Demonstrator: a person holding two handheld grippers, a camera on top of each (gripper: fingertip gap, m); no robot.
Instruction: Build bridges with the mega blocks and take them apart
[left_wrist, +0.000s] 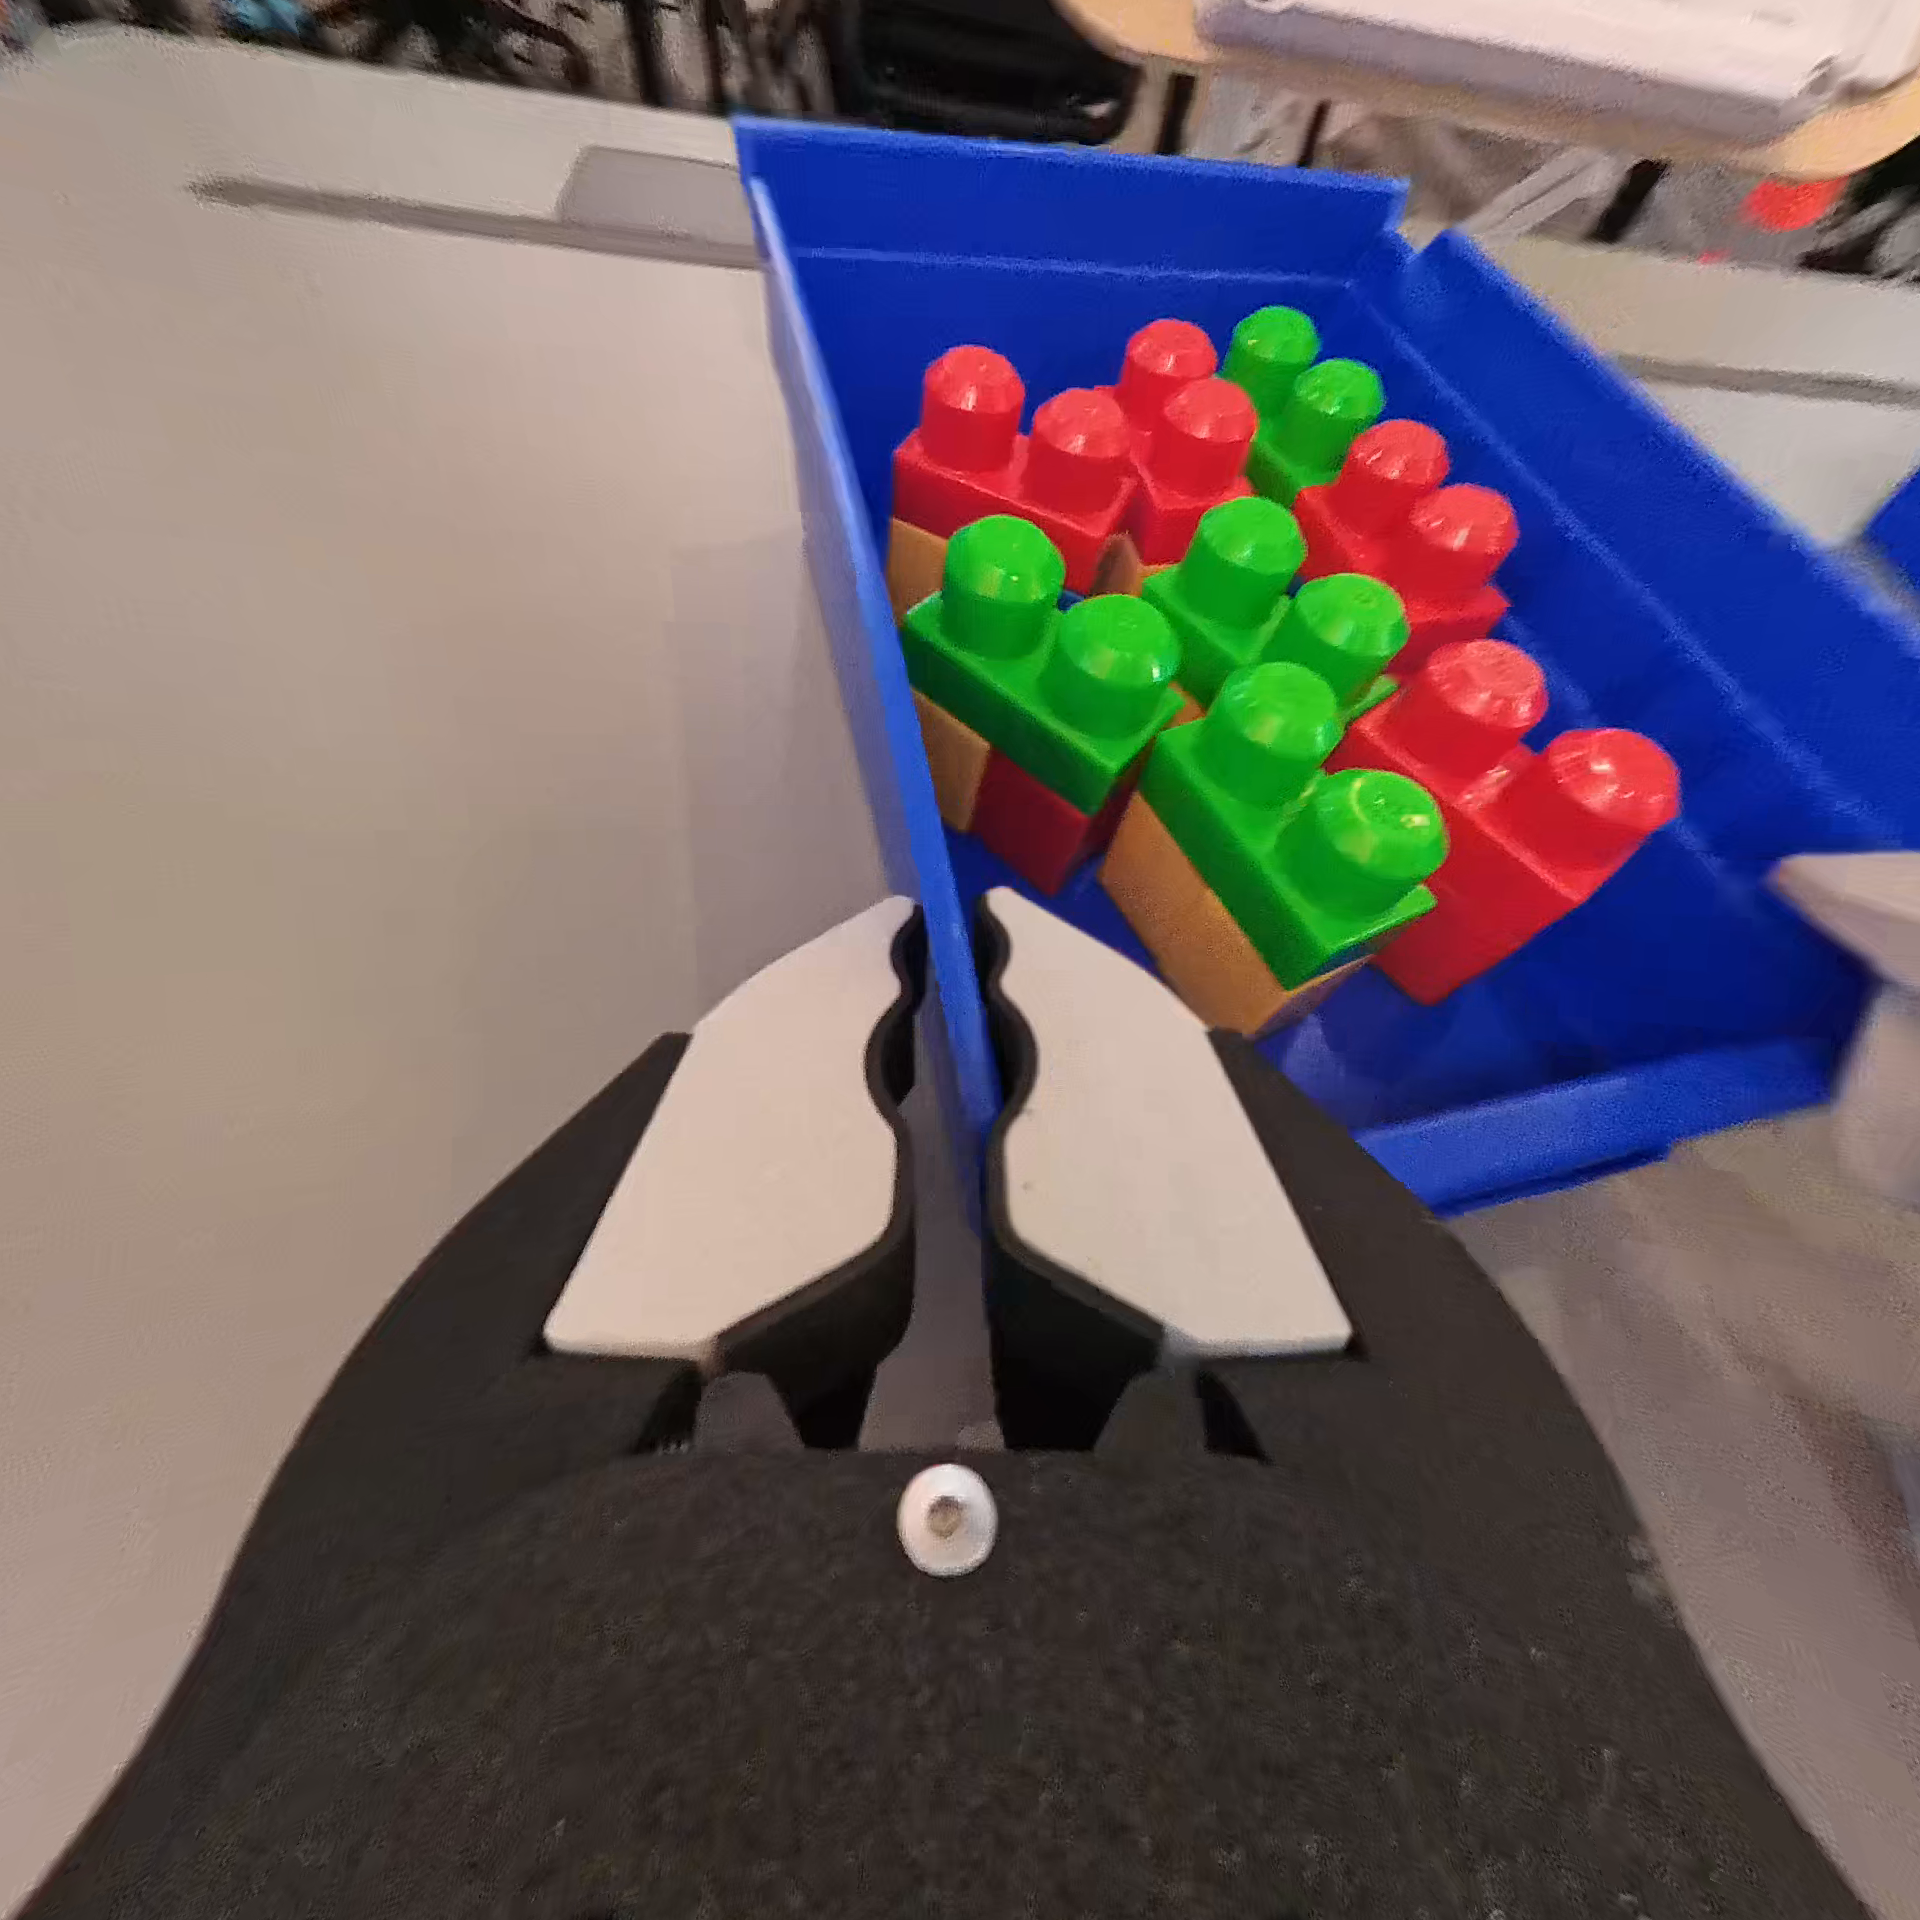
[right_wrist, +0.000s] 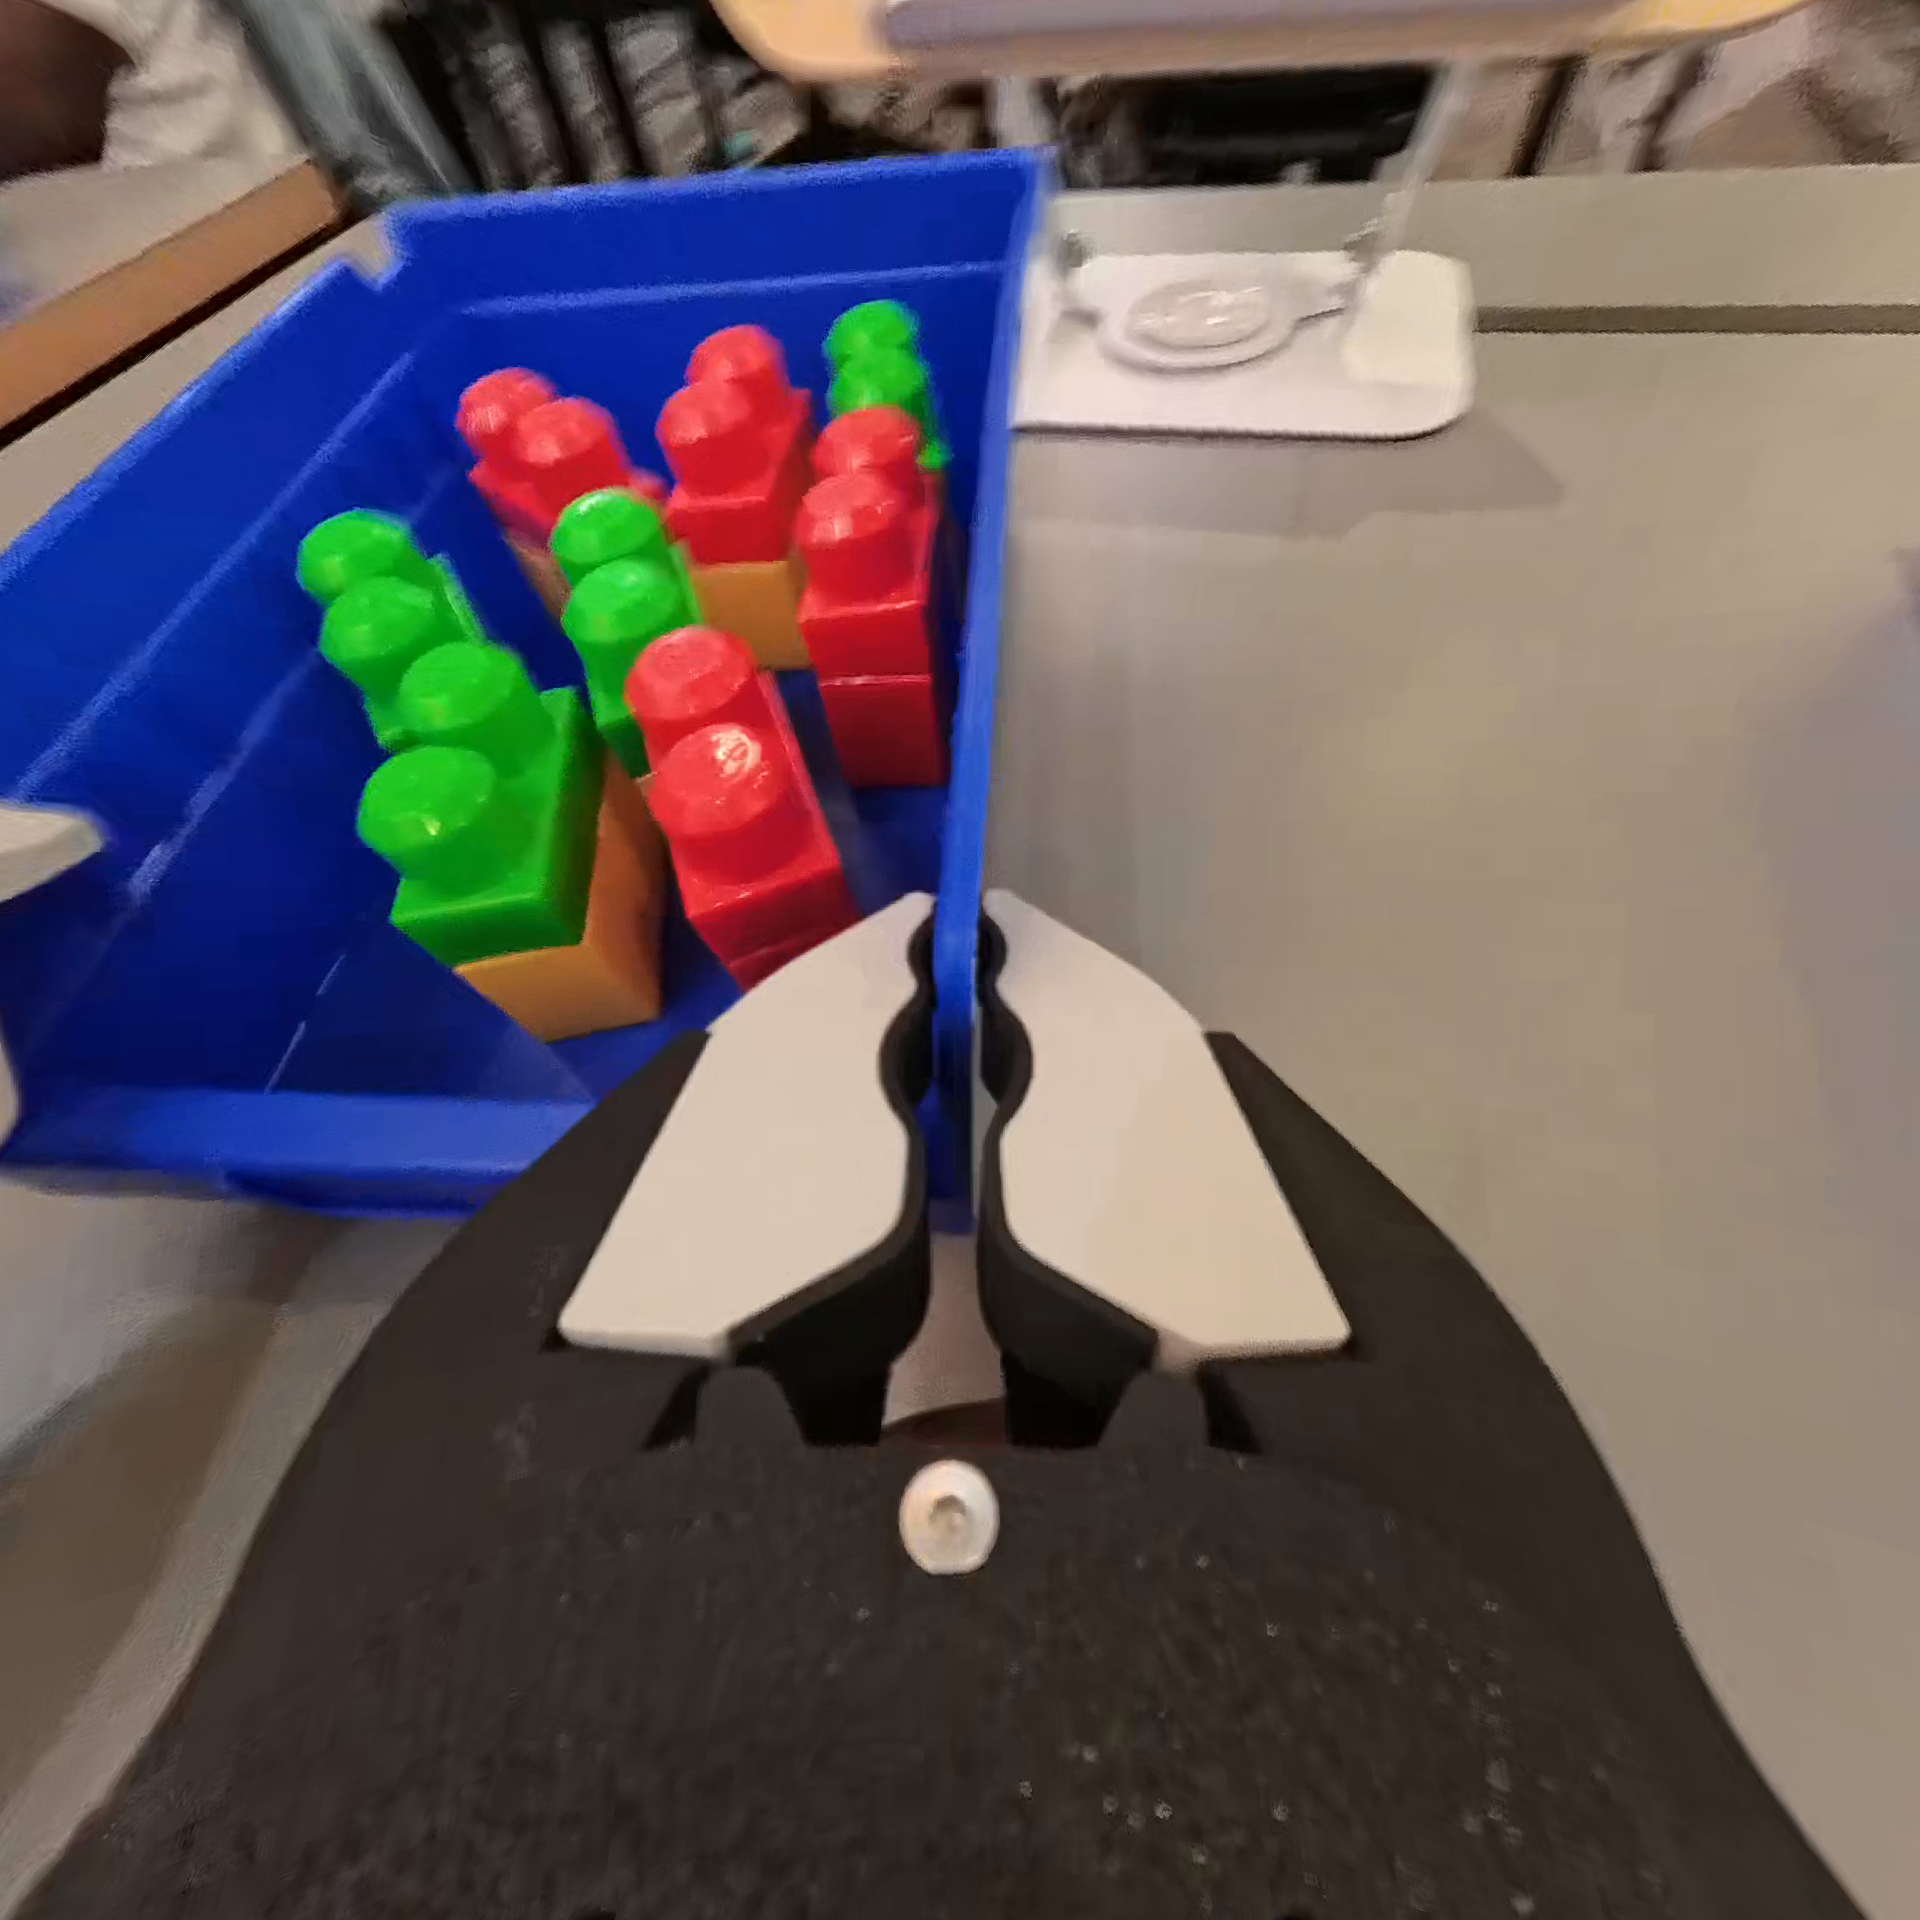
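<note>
A blue plastic bin (left_wrist: 1039, 208) holds several mega blocks standing upright: red ones (left_wrist: 1507, 821), green ones (left_wrist: 1278, 831) and orange ones (left_wrist: 1184, 925) under some of them. My left gripper (left_wrist: 948, 914) is shut on the bin's left side wall. My right gripper (right_wrist: 956, 909) is shut on the bin's right side wall (right_wrist: 987, 520). In the right wrist view the green blocks (right_wrist: 478, 831) are on the left, and a red stack (right_wrist: 748, 821) stands close to my fingers. A grey fingertip of the other gripper shows at each view's edge (left_wrist: 1849, 914) (right_wrist: 42, 842).
The bin sits on a grey table (right_wrist: 1455, 831). A white pad with a clear stand (right_wrist: 1247, 343) lies behind the bin to its right. A wooden tabletop edge (left_wrist: 1849, 135) and dark clutter are farther back. Tip to tip, the grippers are about 20 centimeters apart.
</note>
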